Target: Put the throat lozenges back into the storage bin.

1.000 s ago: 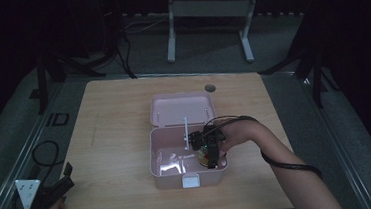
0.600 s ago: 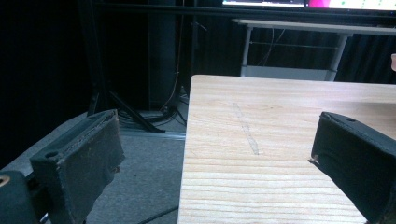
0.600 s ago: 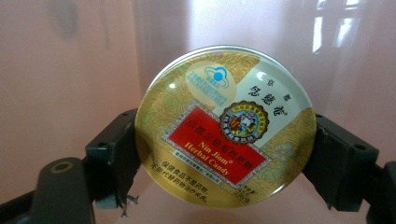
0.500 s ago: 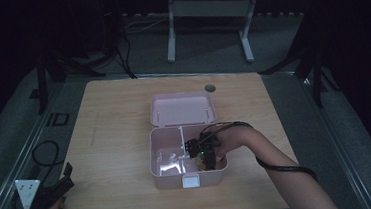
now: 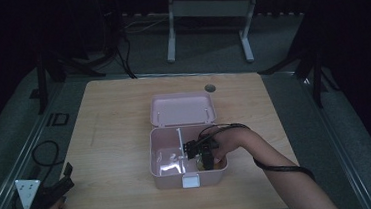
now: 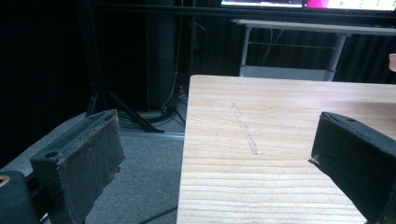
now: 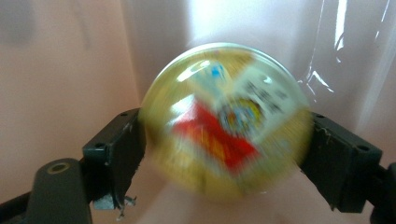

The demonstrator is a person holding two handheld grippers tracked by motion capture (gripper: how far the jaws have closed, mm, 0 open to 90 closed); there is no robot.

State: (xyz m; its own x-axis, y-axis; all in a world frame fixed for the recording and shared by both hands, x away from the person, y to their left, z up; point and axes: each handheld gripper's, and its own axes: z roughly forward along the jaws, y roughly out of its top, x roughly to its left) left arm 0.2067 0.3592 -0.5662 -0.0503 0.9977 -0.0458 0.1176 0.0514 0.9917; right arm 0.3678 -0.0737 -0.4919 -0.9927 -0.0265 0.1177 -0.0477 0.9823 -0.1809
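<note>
A pink box (image 5: 153, 159) stands open at the middle of the wooden table (image 5: 109, 120), its lid (image 5: 181, 109) lying flat behind it. A white divider (image 5: 180, 139) splits the inside. My right gripper (image 5: 205, 158) reaches down into the right compartment near the front wall. In the right gripper view the right gripper (image 7: 226, 133) is shut on a clear yellowish ball (image 7: 224, 116) with red and white printed paper inside, blurred, against the pink wall. My left gripper (image 5: 55, 190) rests off the table's front left corner. Its jaws stand wide apart, and the left gripper (image 6: 217, 135) holds nothing.
A round cable hole (image 5: 210, 88) sits in the table behind the lid. The table's left edge (image 6: 184, 154) drops to grey floor with a black cable loop (image 5: 41, 151). A metal desk frame (image 5: 206, 12) stands beyond the far edge.
My right gripper has moved slightly toward the box's front wall and lower into the right compartment, still holding the ball. The left gripper has stayed put.
</note>
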